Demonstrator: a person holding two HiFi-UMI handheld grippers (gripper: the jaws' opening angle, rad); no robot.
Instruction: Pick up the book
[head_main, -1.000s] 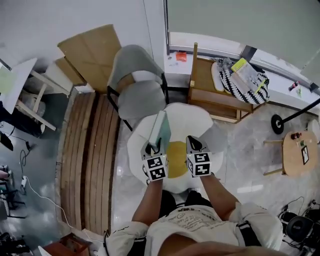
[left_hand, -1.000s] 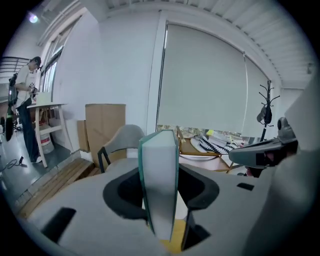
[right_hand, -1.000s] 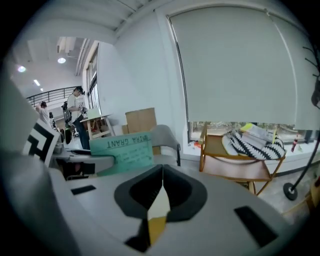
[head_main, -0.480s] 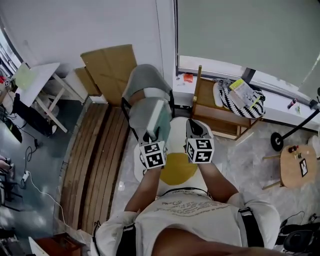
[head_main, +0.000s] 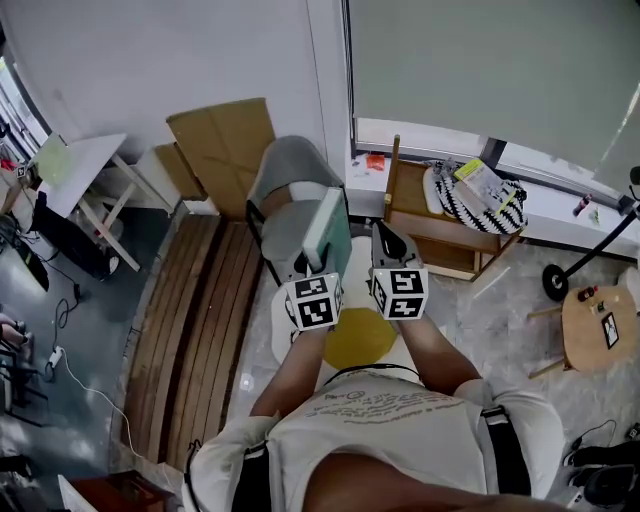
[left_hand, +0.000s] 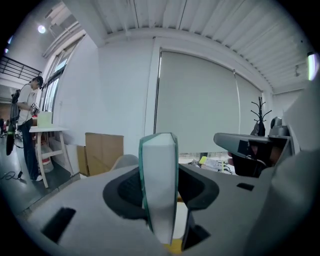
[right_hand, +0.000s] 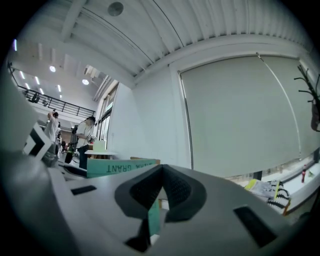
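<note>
The book (head_main: 325, 225), teal-covered with white page edges, stands on edge in my left gripper (head_main: 310, 262), high above the round white table (head_main: 282, 320). In the left gripper view the book (left_hand: 160, 185) fills the gap, and the left gripper (left_hand: 161, 200) is shut on it, both pads pressed against its covers. My right gripper (head_main: 388, 240) hangs level just right of the book, apart from it. In the right gripper view the right gripper (right_hand: 161, 172) has its jaws together at the tips, and the book's teal spine (right_hand: 117, 166) shows to the left.
A yellow disc (head_main: 358, 335) lies on the white table. A grey chair (head_main: 295, 185) stands behind it, with cardboard sheets (head_main: 222, 140) against the wall. At the right are a wooden crate (head_main: 440, 225) by a striped cloth and a small round wooden table (head_main: 598, 330). Wooden planks (head_main: 190, 320) lie at the left.
Both grippers have risen well above the white table, side by side. The book has gone up with the left gripper, still clamped on edge.
</note>
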